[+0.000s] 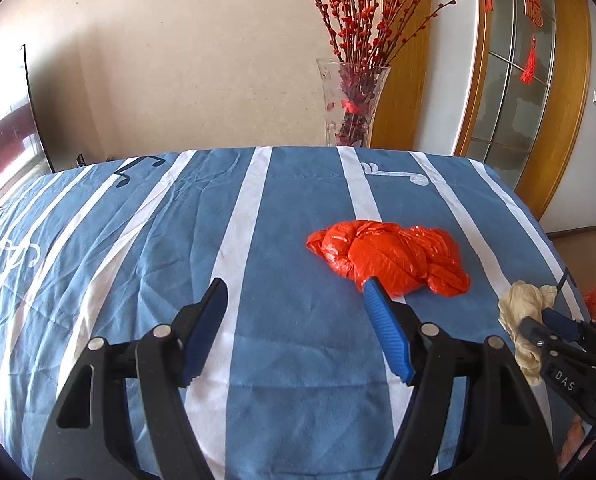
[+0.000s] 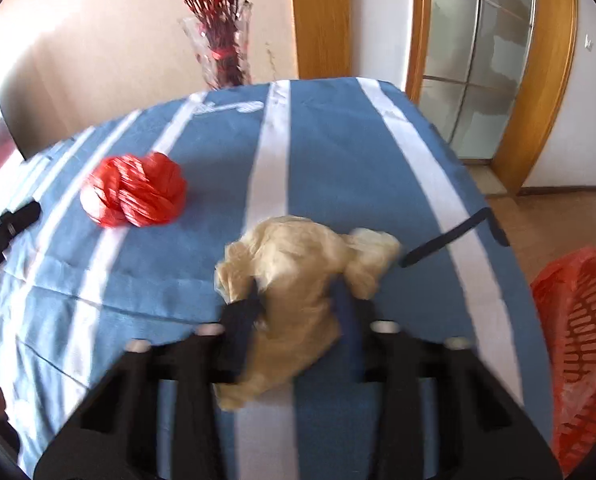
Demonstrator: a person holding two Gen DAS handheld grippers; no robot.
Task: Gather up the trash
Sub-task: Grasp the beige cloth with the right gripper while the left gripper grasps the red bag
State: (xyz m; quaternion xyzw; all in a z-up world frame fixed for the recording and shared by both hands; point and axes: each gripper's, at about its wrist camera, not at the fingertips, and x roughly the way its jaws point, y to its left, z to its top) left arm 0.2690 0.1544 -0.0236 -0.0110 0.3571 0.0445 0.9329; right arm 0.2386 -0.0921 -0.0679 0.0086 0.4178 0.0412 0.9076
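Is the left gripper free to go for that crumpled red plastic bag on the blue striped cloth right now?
Probably yes. The left gripper is open and empty, and the red bag lies just ahead, a little to its right, with only bare cloth between. The right gripper, holding the beige bag, sits off to the side.

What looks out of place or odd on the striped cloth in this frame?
Two crumpled plastic bags: an orange-red bag lying loose ahead of the open left claw, and a beige bag pinched in the right claw. Nothing looks spilled or broken.
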